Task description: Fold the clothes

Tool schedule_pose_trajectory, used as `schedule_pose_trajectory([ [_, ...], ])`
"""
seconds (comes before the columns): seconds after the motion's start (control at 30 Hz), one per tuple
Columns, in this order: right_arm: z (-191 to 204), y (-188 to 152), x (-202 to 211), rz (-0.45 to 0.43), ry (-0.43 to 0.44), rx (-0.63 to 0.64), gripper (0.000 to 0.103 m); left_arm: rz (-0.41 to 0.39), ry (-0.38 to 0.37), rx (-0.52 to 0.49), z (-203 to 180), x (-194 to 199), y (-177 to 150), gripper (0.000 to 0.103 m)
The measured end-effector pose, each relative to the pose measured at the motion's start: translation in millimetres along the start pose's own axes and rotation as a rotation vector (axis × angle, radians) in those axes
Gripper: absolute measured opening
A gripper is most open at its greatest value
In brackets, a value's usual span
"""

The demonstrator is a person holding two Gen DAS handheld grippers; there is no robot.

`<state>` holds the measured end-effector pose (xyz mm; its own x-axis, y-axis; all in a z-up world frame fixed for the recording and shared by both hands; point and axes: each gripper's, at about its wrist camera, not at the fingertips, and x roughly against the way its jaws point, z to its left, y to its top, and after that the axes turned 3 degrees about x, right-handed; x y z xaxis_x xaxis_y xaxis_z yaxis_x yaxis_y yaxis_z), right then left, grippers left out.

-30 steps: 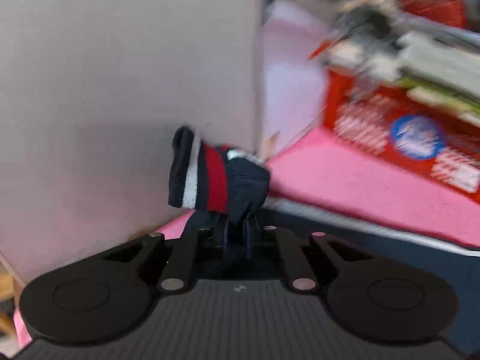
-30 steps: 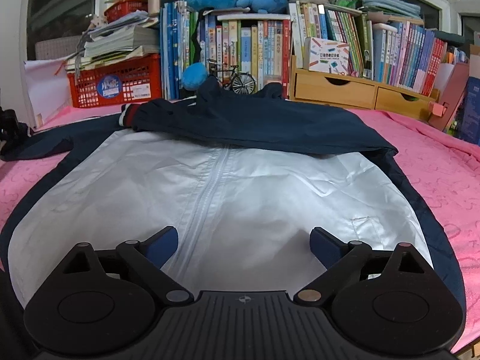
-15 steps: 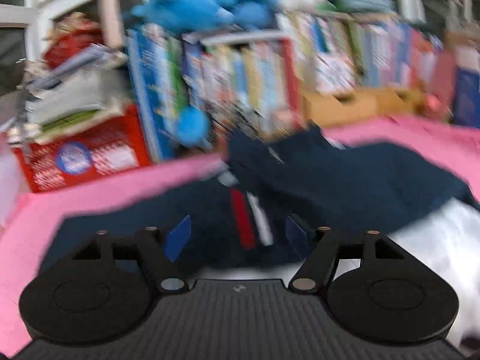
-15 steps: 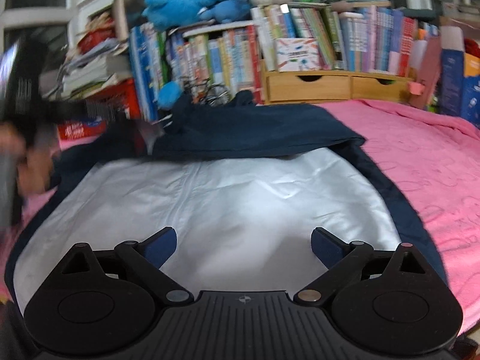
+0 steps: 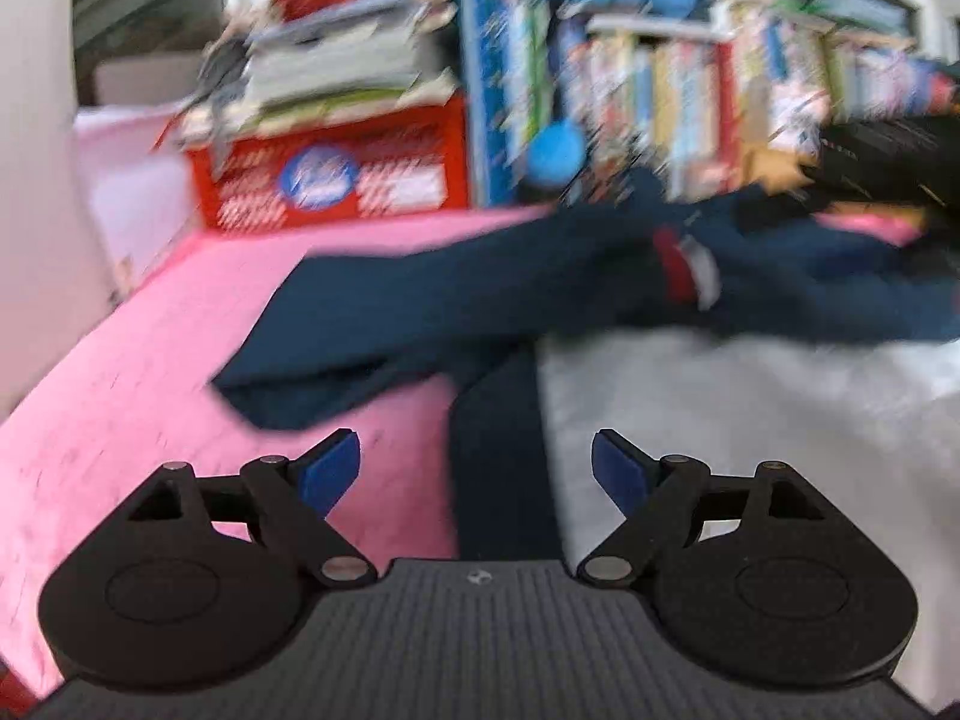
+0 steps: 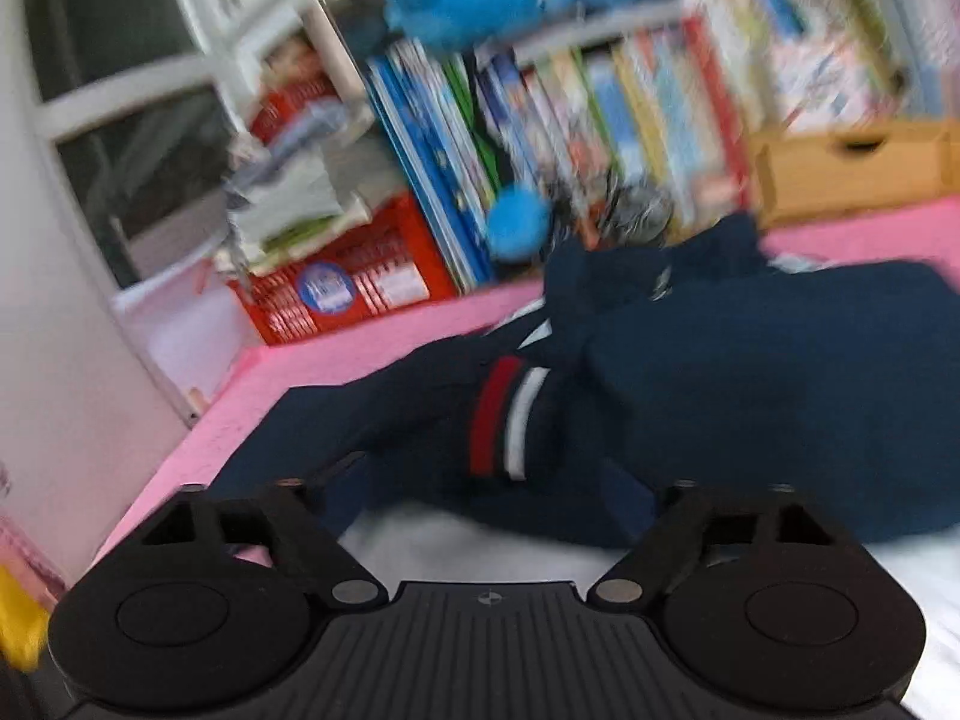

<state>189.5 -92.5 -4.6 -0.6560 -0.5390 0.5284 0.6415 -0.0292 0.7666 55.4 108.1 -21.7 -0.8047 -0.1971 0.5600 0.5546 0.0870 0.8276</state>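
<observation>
Our left gripper (image 5: 476, 461) has its jaws wide apart and empty, poised over the navy edge of the jacket (image 5: 498, 462) where it meets the pink bedspread (image 5: 150, 372). Our right gripper (image 6: 492, 504) is also spread, nothing held, just short of the red-and-white striped cuff (image 6: 507, 417) of the sleeve folded across the jacket. Both views are blurred. We judge we should steady first, then smooth the sleeve flat before taking the side hem, so the fold lands square.
</observation>
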Motion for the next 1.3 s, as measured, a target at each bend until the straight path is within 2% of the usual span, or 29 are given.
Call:
schedule_pose_trajectory([
  [0.03,-3,7,-21,0.038,-0.014,-0.033,0.069,0.02,0.016,0.008,3,-4,-3,0.087],
  [0.1,-10,17,-60,0.104,-0.043,-0.103,0.068,0.019,0.003,0.04,8,-4,-4,0.088],
  [0.17,-13,17,-79,0.097,-0.037,-0.13,0.066,0.019,-0.01,0.072,13,-3,-6,0.09],
  [0.2,-10,18,-82,0.103,-0.041,-0.131,0.06,0.018,-0.017,0.087,16,-3,-6,0.09],
  [0.3,-2,20,-80,0.113,-0.031,-0.121,0.03,0.015,-0.023,0.084,15,-2,-8,0.091],
  [0.33,1,22,-76,0.104,-0.042,-0.097,0.014,0.014,-0.026,0.083,15,-1,-8,0.091],
  [0.43,4,34,-54,0.03,-0.076,-0.037,0.013,0.012,-0.029,0.088,16,-1,-9,0.091],
  [0.63,0,58,14,-0.153,-0.205,0.11,0.013,0.014,-0.023,0.089,16,-1,-10,0.092],
  [0.8,-41,66,56,-0.21,-0.358,0.132,0.013,0.015,-0.017,0.086,15,-1,-9,0.092],
  [1.03,-108,52,46,-0.096,-0.51,0.074,0.014,0.019,-0.002,0.084,15,-2,-9,0.094],
  [1.2,-149,36,23,-0.044,-0.472,-0.052,0.015,0.023,0.007,0.083,14,-3,-9,0.096],
  [1.3,-157,25,15,-0.011,-0.488,-0.045,0.023,0.027,0.017,0.082,14,-2,-9,0.097],
])
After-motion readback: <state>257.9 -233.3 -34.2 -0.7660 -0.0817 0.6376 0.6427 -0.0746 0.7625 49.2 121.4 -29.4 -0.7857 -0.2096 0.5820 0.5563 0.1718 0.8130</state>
